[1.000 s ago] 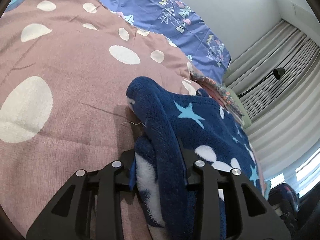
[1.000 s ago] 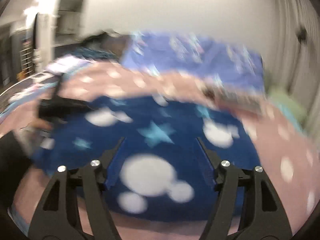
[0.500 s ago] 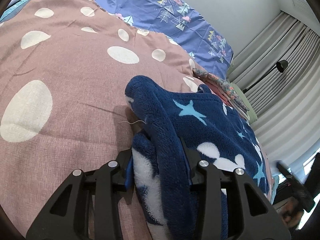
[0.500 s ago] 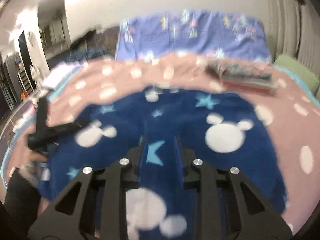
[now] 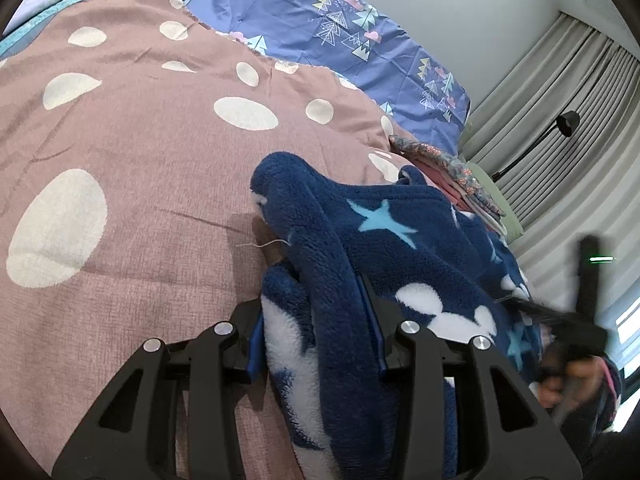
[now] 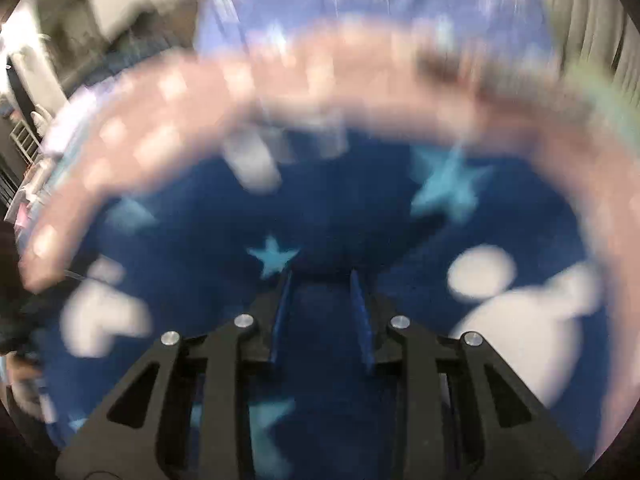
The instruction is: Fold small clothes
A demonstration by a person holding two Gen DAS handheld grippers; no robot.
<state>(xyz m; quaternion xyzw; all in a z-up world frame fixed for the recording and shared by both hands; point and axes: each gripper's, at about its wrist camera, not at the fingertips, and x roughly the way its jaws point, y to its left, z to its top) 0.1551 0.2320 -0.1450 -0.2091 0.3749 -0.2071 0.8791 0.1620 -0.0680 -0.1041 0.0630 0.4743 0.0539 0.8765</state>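
Presently listed: fleece garment [image 5: 404, 264], navy with stars, bunched on dotted bedspread [image 5: 132, 168], from centre toward 4 o'clock in left view. Left gripper [image 5: 316, 320]: jaws clamped on a thick fold. Right gripper [image 6: 322, 312]: jaws narrow, fleece between them; firm hold cannot be told, view blurred. Risks, judged: bulky fold slipping from left jaws; uneven pull skewing the fold. Folded clothes pile [image 5: 448, 172] at 2 o'clock, liable to snagging.

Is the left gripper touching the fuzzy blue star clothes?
Touching. In the left wrist view, the left gripper is clamped on a thick fold of the blue fleece garment, with fabric filling the space between both fingers.
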